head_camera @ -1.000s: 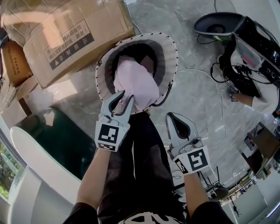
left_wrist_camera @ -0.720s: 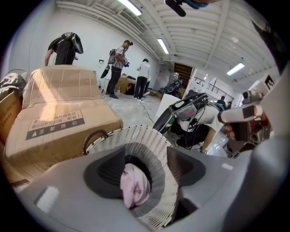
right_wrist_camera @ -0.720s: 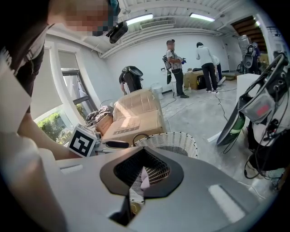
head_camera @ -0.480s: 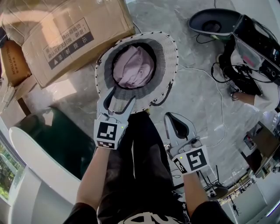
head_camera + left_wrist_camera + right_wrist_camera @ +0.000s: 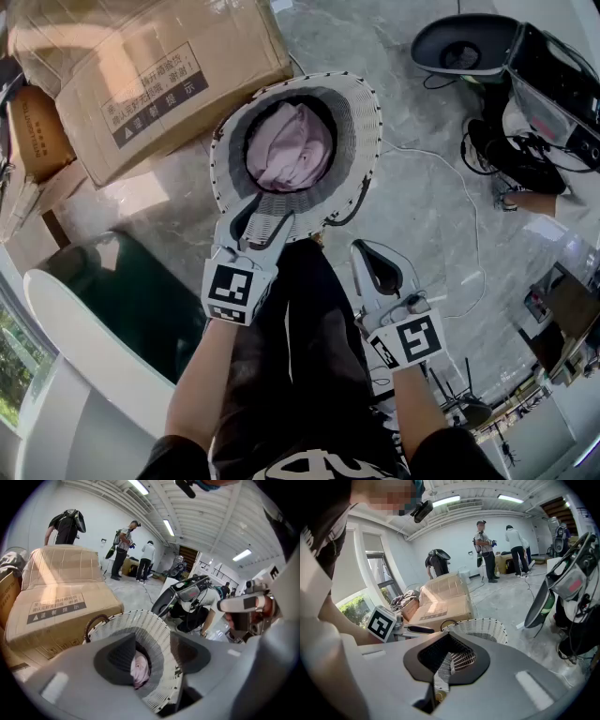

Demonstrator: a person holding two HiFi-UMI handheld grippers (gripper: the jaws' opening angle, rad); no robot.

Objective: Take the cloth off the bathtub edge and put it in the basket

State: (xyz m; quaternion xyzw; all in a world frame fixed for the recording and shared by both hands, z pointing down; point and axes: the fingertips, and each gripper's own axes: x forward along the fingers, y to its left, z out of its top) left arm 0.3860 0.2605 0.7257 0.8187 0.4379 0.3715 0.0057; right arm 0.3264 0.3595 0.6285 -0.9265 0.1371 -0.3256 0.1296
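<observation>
Marble floor [image 5: 422,216], crumpled pale pink cloth [image 5: 291,150] inside white woven basket [image 5: 367,131]

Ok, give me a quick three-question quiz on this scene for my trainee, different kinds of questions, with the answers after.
1. True or false: the crumpled pink cloth lies inside the round white woven basket.
2. What stands beside the basket? A) large brown cardboard box B) red bucket C) wooden chair
3. Are the right tongs open or shut?
Key: 1 true; 2 A; 3 shut, holding nothing.
</observation>
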